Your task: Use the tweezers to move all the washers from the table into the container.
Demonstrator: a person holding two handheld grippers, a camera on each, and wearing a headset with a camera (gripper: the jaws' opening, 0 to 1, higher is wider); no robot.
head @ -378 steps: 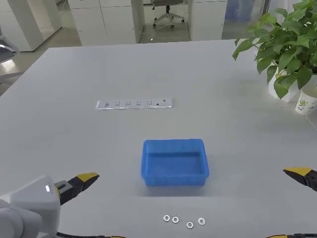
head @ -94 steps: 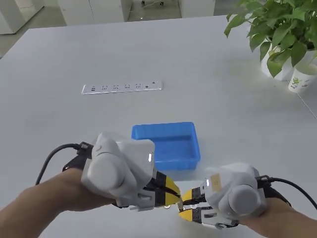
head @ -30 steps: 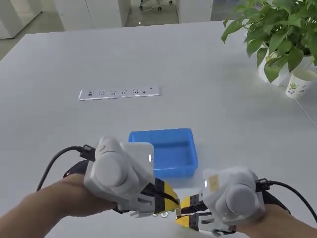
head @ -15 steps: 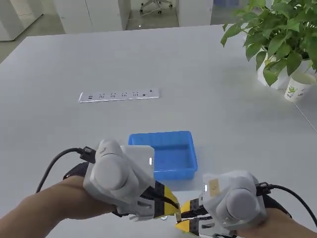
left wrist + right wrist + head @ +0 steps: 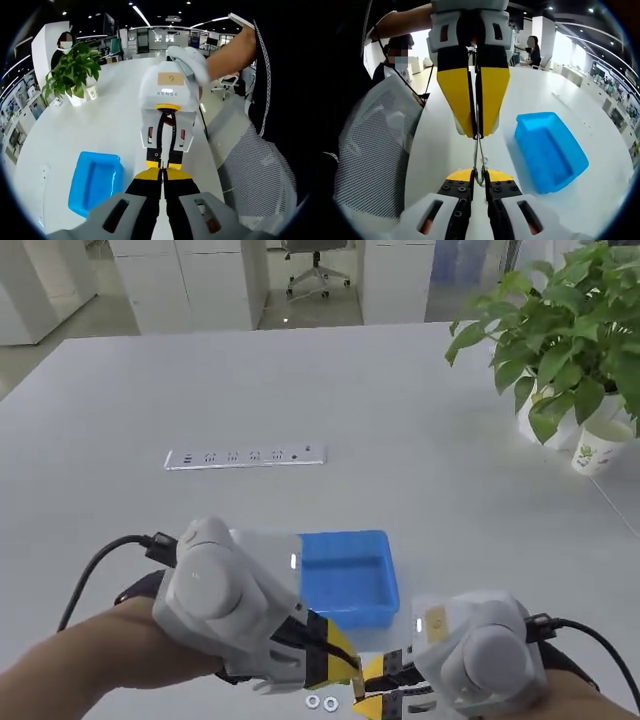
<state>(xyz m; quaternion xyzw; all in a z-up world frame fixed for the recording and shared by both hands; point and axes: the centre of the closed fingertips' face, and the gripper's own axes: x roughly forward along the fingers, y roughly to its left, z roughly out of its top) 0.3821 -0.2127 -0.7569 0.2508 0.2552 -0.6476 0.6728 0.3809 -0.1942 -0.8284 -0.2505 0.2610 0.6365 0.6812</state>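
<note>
Closely, left tongs (image 5: 162,173) and right tongs (image 5: 479,176) both pinch tweezers (image 5: 477,152), washers (image 5: 313,701) partly hidden

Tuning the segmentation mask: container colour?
Blue; the container shows best in the head view.

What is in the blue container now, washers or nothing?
Empty: the blue container shows a bare floor; two washers lie outside, on the table.

White cabinets (image 5: 215,285) and office chair (image 5: 316,264) behind.
</note>
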